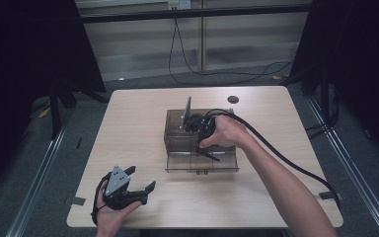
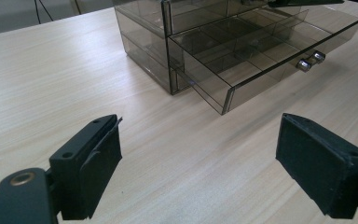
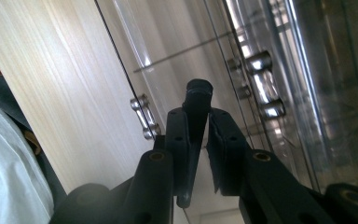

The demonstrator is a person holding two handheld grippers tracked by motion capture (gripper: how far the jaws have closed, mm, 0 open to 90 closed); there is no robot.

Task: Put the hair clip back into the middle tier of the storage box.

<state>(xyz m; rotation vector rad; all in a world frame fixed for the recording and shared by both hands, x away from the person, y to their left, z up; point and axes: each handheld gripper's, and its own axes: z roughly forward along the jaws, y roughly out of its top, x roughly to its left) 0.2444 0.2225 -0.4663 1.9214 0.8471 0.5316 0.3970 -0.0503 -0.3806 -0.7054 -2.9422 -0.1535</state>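
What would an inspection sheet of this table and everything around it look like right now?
Surface: pale wooden table, with a dark round spot near its far edge.
Job's things: smoky clear drawer box; its lower drawer is pulled out, divided into compartments, two metal knobs on the front. A thin black object is clamped in the right gripper.
Clutter: nothing seen on the table; bits of tape at its front edge.
Grippers: left gripper open, held near the table's front-left corner. Right gripper shut on the black object, over the open drawer.
Cables: thick black cable trails from the right gripper; thin wires lie on the floor behind.
Surroundings: dark curtains at both sides, grey floor.
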